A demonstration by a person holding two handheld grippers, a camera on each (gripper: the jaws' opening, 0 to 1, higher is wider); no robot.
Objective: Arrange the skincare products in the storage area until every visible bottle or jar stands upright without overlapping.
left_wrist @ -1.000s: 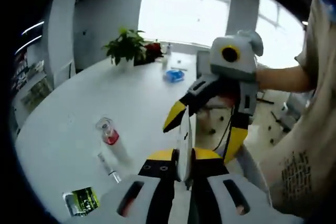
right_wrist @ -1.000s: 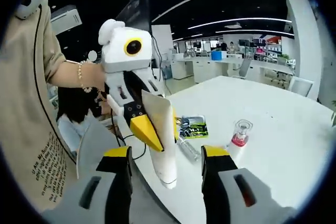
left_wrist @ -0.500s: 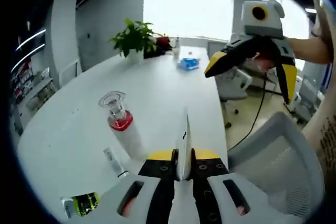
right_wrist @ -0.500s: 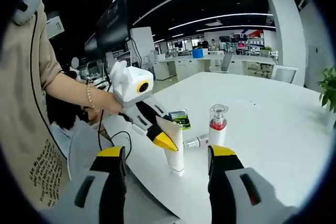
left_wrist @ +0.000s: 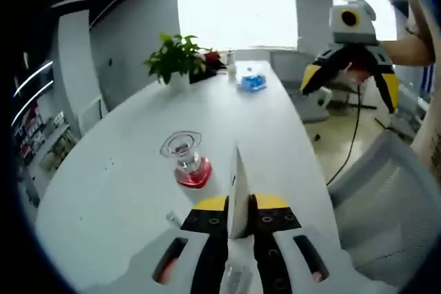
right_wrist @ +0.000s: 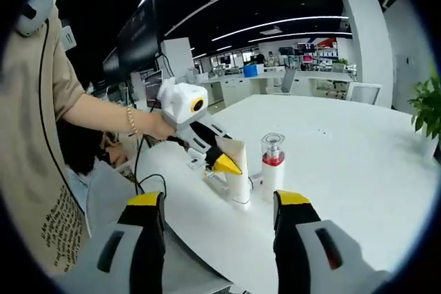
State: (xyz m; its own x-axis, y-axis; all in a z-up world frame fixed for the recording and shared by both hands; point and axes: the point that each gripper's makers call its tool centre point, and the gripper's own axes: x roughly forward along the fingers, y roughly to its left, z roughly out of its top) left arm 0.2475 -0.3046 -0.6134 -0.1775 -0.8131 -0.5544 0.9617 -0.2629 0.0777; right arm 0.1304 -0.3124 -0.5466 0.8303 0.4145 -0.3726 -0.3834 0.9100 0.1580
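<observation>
The left claw (right_wrist: 222, 163) is clamped on the flat top of a white tube (right_wrist: 238, 177), holding it cap-down on the surface (right_wrist: 358, 170) just beside the pump bottle (right_wrist: 273, 163). The right claw (right_wrist: 219, 219) is wide apart, holding nothing. I'd steady the tube straight first, then let go slowly so it won't tip into the bottle.

No legible text or labels anywhere.

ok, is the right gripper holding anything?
No, the right gripper is open with nothing between its yellow-tipped jaws; the left gripper clamps the white squeeze tube.
</observation>
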